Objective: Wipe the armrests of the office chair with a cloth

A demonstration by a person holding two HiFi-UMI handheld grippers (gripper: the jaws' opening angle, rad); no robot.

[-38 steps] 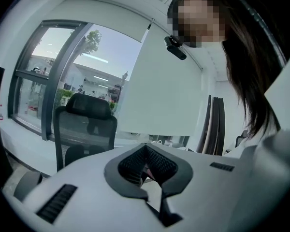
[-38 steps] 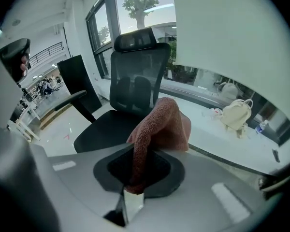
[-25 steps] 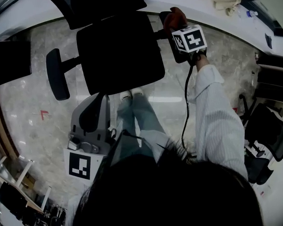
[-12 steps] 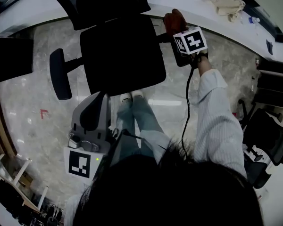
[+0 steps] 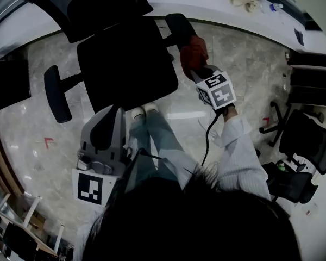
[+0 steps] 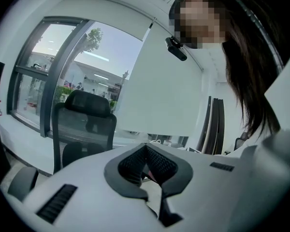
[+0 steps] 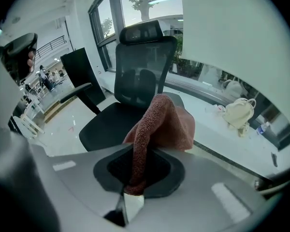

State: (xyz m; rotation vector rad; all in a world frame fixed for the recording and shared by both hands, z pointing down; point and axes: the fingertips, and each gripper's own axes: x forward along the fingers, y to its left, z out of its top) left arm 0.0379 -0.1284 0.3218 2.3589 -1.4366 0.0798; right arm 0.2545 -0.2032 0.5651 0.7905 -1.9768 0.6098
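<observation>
A pale marble floor is seen from above, with the chair on it and a white desk at 12 o'clock. The cloth is clamped in the right gripper (its jaws are closed on the lower fold) and is held at the near end of the armrest, whose long axis runs toward 11 o'clock from the fingers, so a stroke that way is judged likely. The left gripper, jaws pressed together on nothing, is held at 7 o'clock, nearer the other armrest.
</observation>
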